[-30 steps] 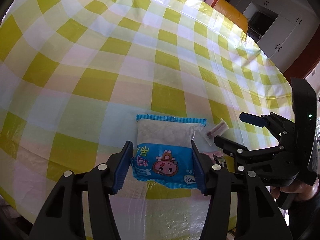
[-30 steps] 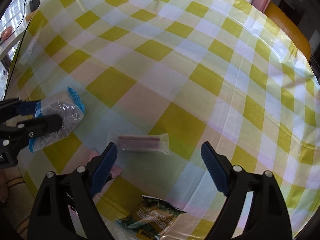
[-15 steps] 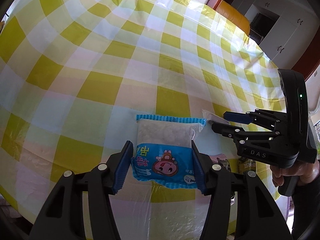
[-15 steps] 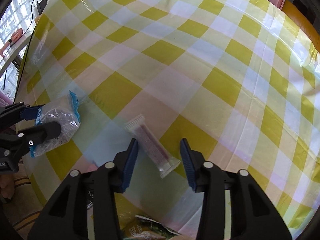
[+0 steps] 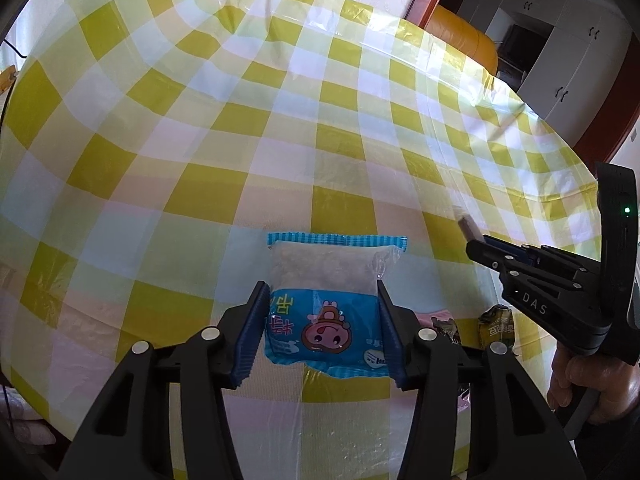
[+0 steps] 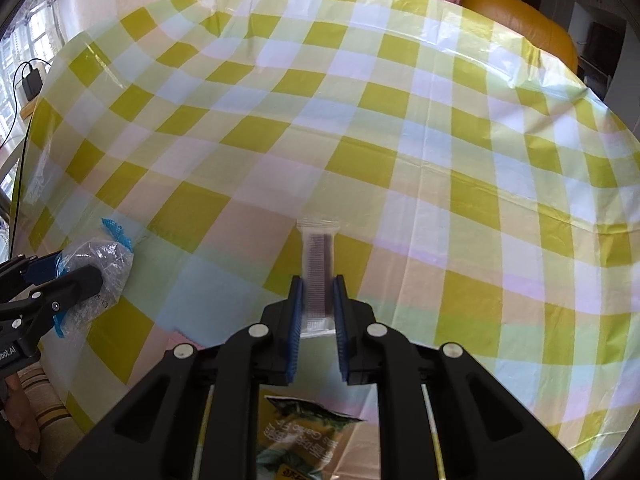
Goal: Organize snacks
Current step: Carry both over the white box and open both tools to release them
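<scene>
My left gripper (image 5: 322, 296) is shut on a blue and clear snack packet (image 5: 326, 300) with a pink cartoon face, held above the yellow checked tablecloth (image 5: 240, 128). The same packet (image 6: 94, 268) shows at the left of the right wrist view, in the left gripper (image 6: 56, 276). My right gripper (image 6: 318, 286) is shut on a thin clear snack stick packet (image 6: 319, 270) with a dark bar inside, lifted off the cloth. In the left wrist view the right gripper (image 5: 478, 244) is at the right, with the stick's end (image 5: 466, 224) poking out.
A green and yellow snack bag (image 6: 304, 440) lies under the right gripper near the table's front edge; it also shows in the left wrist view (image 5: 496, 322). An orange chair (image 6: 520, 20) stands behind the table. White cabinets (image 5: 560, 48) are at the far right.
My right gripper closed on the stick packet, which turned to point away, and lifted it off the cloth. My left gripper kept hold of the blue packet and rose slightly.
</scene>
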Available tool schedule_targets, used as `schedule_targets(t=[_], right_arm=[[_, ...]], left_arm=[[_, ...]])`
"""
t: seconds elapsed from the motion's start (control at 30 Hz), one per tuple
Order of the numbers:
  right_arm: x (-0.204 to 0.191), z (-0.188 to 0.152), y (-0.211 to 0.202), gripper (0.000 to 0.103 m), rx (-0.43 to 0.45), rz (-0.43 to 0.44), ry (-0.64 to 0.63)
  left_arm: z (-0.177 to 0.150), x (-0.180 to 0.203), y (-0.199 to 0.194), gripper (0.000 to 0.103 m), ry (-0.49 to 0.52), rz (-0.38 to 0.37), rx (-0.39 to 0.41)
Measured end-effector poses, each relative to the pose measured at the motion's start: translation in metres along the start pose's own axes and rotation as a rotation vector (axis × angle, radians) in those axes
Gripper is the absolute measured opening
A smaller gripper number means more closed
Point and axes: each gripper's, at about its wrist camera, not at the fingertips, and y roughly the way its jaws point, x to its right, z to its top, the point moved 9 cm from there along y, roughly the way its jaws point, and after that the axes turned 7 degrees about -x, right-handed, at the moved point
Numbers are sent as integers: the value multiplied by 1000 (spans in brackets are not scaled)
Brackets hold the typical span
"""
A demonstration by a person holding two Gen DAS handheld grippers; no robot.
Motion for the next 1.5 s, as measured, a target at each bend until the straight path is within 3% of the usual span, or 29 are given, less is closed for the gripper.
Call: schedule_targets(t=[0.3, 0.6, 0.87, 1.2, 1.5], right_arm=[[37, -29, -32, 15, 22, -86, 116], [66, -68, -58, 15, 27, -113, 222], [93, -114, -76, 15, 12, -120, 305], [126, -177, -94, 15, -15, -127, 403], [175, -242, -112, 15, -47, -191, 523]], left_arm=[[-4, 28, -18, 49, 57, 12, 27], [-19, 81, -28, 49, 140, -42, 14], [-47, 141, -29, 49, 247, -105, -26], [-74, 191, -24, 49, 338, -158, -87], [-104, 249, -16, 49, 443, -233, -155]])
